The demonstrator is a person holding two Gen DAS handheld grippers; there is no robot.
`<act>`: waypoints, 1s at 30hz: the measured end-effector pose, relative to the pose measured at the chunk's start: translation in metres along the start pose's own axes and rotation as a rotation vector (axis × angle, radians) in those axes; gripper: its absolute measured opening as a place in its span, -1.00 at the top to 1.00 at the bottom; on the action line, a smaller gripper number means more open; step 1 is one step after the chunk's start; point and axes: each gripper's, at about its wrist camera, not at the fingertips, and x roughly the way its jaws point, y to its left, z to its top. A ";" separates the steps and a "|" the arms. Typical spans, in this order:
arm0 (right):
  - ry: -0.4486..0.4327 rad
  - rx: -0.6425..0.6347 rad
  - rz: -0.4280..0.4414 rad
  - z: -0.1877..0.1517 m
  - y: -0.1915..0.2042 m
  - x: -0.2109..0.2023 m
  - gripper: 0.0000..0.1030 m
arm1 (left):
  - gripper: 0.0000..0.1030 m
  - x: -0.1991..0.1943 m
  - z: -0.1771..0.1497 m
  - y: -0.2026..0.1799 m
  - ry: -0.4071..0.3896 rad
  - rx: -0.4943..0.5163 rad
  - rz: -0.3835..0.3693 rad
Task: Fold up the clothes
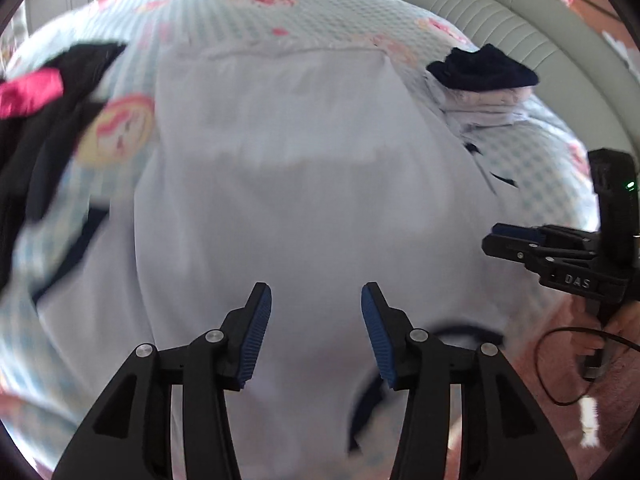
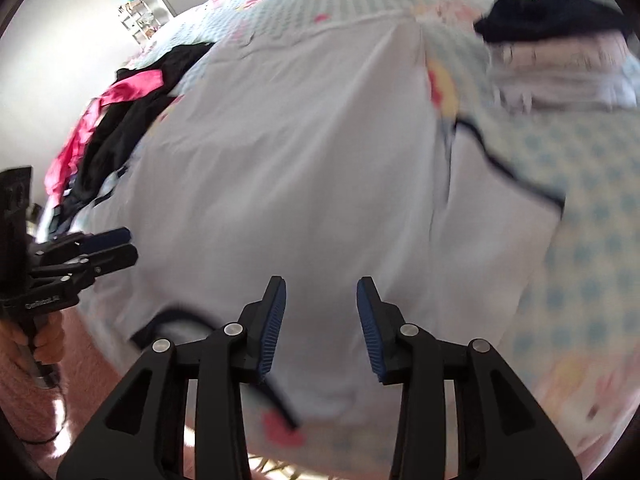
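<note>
- Left wrist view: the left gripper (image 1: 316, 308) is seen above a pale white garment (image 1: 288, 184) that is spread flat on the bed (image 1: 280, 4); its blue-padded fingers (image 1: 256, 332) are held apart, with nothing clamped between them.
- The garment is laid across the middle of the bed, and a dark-trimmed edge (blurred) is seen by the near edge of the bed.
- Near the bed's far right corner a folded stack of pale clothes (image 1: 484, 100) is seen, topped by a dark navy piece (image 1: 480, 68).
- Along the bed's left edge a heap of black and pink clothes (image 1: 36, 96) is piled.
- The right gripper (image 1: 496, 236) is seen at the right side of this view, over the bed's near edge.
- Right wrist view: the right gripper (image 2: 322, 312) is poised over the same garment (image 2: 300, 152), its fingers (image 2: 370, 336) parted and empty.
- The left gripper (image 2: 124, 244) is held by a hand (image 2: 44, 340) at the left edge of that view (whether those fingers are parted cannot be told from there).
</note>
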 end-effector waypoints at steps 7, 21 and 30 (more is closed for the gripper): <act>0.041 -0.082 -0.089 0.041 0.017 0.041 0.26 | 0.03 0.040 0.047 0.003 0.054 0.040 0.067; -0.057 0.026 0.023 0.082 -0.036 0.001 0.25 | 0.03 -0.004 0.061 0.066 -0.067 -0.084 -0.059; -0.068 0.052 -0.183 0.238 -0.076 0.043 0.25 | 0.06 0.023 0.171 0.190 -0.163 -0.297 0.018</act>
